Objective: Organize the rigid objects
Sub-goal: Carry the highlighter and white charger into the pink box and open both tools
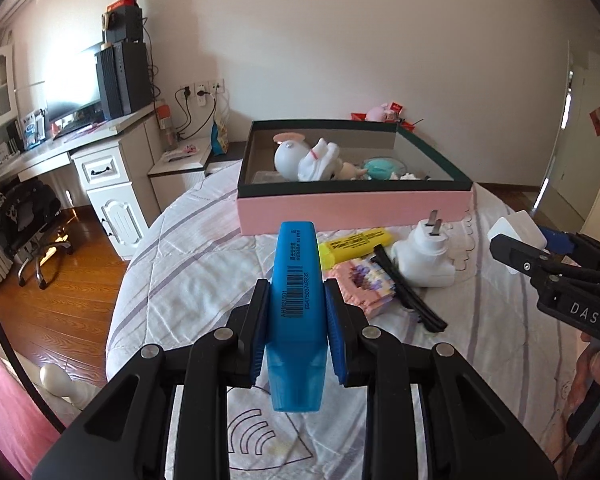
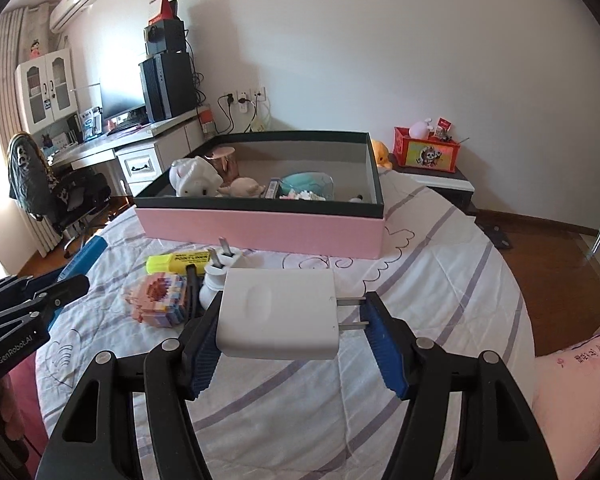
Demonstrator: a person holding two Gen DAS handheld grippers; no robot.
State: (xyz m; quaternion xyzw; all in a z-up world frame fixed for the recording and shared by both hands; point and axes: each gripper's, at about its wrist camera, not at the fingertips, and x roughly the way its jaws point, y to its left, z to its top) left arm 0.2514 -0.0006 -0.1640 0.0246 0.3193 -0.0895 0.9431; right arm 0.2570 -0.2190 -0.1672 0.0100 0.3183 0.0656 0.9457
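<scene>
My left gripper (image 1: 297,312) is shut on a blue highlighter (image 1: 296,304) and holds it above the bed, short of the pink box (image 1: 352,208). My right gripper (image 2: 290,326) is shut on a white charger block (image 2: 278,312), whose prongs touch the right pad. It also shows in the left wrist view (image 1: 518,236). The pink box (image 2: 260,228) with a dark rim holds several toys. On the quilt before it lie a yellow highlighter (image 2: 180,261), a white plug adapter (image 2: 216,276), a pixel-block figure (image 2: 160,298) and black hair clips (image 1: 408,292).
The bed is round with a striped white quilt (image 2: 420,280). A white desk with a monitor and chair (image 1: 32,220) stands left. A nightstand with a red box (image 2: 426,154) stands behind the bed at the right. A pink pillow (image 2: 580,380) lies at the right.
</scene>
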